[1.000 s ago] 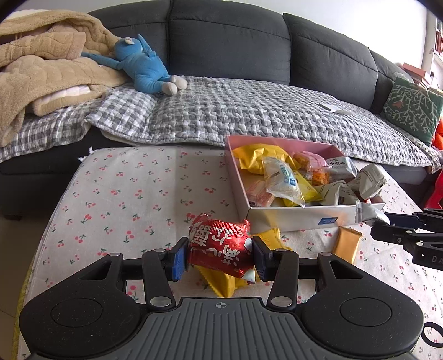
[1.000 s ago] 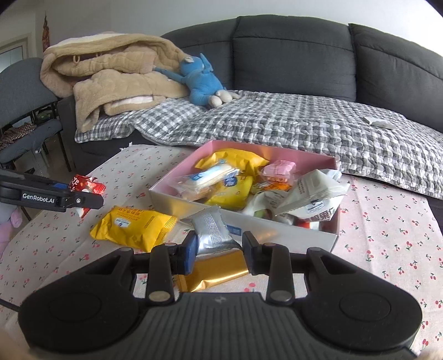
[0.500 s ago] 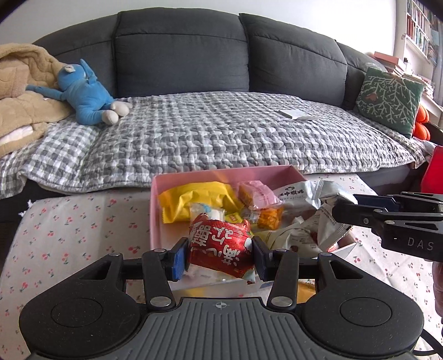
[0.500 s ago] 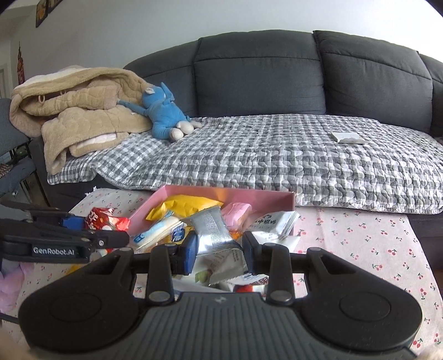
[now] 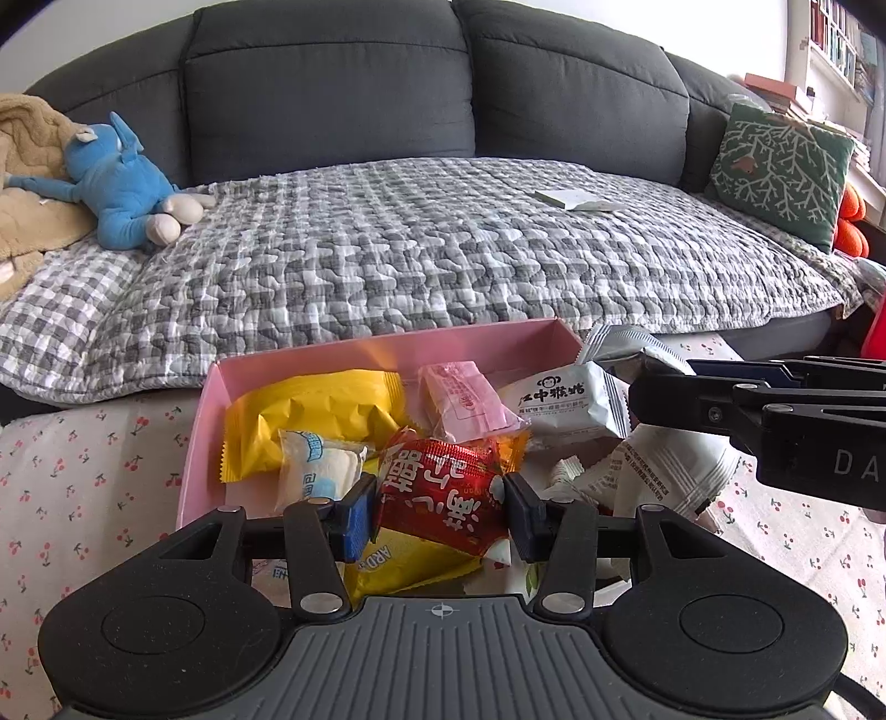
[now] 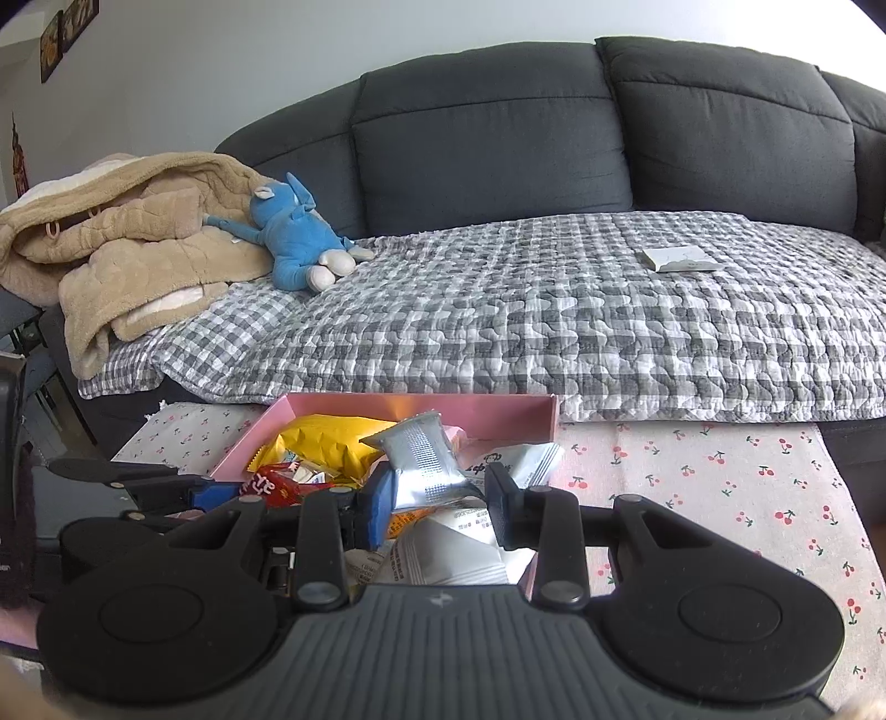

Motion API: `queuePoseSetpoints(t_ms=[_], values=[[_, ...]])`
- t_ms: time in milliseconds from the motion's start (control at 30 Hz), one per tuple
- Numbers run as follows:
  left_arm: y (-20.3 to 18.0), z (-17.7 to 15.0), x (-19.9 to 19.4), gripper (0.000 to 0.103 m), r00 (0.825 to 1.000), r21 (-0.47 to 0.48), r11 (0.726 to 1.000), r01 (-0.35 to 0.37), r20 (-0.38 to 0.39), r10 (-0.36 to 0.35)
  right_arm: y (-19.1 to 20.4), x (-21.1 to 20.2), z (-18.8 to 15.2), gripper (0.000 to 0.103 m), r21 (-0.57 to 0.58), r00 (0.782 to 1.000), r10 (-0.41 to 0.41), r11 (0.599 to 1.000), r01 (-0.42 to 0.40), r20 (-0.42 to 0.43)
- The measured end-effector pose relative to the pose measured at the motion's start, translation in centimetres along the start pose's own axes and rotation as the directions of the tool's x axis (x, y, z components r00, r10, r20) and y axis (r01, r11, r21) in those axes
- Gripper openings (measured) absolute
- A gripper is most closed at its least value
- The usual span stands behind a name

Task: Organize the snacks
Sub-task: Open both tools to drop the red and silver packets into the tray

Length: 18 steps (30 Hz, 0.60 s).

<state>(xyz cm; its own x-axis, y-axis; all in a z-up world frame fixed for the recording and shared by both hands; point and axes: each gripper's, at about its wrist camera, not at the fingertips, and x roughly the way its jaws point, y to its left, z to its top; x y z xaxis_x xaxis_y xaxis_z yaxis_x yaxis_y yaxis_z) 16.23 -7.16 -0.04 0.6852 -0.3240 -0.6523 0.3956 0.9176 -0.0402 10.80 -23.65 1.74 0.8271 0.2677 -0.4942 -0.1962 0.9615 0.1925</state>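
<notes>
Left wrist view: behind the pink box (image 5: 205, 399) runs a sofa (image 5: 332, 72). Over the box, the left gripper (image 5: 440, 512) clamps a red packet (image 5: 437, 498); the right gripper (image 6: 437, 498) clamps a silver packet (image 6: 423, 462).

A home living room, plain as day. Across the back runs a dark grey fabric sofa (image 5: 332, 83) with fat cushions, and over its seat lies a grey-and-white checked quilted cover (image 5: 443, 243). On it sprawls a blue plush toy (image 6: 293, 238) against a heap of beige fleece blanket (image 6: 127, 243). At the sofa's far end leans a green cushion with a white branch pattern (image 5: 781, 166), with crowded bookshelves (image 5: 841, 50) behind it. Up on the pale wall hang small framed pictures (image 6: 69, 22). In front stands a low table under a white cloth printed with red cherries (image 6: 720, 487), bearing a pink cardboard box (image 5: 205, 421) full of wrapped snacks.
</notes>
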Motion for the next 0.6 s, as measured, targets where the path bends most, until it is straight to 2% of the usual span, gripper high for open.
queuePoseSetpoints(t_ms=[133,233,267,300,367,600], values=[[-0.1,0.2,0.5,0.048,1.000,-0.007,1.000,-0.009,0.005,0.009,0.2,0.3,0.1,0.033,-0.002,1.000,0.016,1.000,-0.016,-0.003],[-0.1,0.3,0.8,0.058,1.000,-0.008,1.000,-0.005,0.008,0.005,-0.2,0.3,0.2,0.042,0.035,0.999,0.036,0.999,-0.036,0.011],[-0.1,0.4,0.9,0.062,1.000,-0.007,1.000,-0.012,0.005,0.012,-0.4,0.3,0.2,0.051,0.050,0.999,0.039,0.998,-0.039,0.010],[-0.2,0.4,0.8,0.068,1.000,-0.003,1.000,-0.021,0.005,0.021,-0.5,0.2,0.3,0.054,0.058,0.999,0.040,0.997,-0.040,0.011],[-0.5,0.4,0.7,0.073,0.999,0.016,0.999,-0.035,0.008,0.035,-0.6,0.1,0.3,0.054,0.063,0.999,0.033,0.997,-0.033,0.009],[-0.8,0.4,-0.5,0.079,0.999,0.034,0.999,-0.036,0.010,0.035,-0.9,-0.5,0.2,0.060,0.074,1.000,0.017,0.997,-0.018,0.011]])
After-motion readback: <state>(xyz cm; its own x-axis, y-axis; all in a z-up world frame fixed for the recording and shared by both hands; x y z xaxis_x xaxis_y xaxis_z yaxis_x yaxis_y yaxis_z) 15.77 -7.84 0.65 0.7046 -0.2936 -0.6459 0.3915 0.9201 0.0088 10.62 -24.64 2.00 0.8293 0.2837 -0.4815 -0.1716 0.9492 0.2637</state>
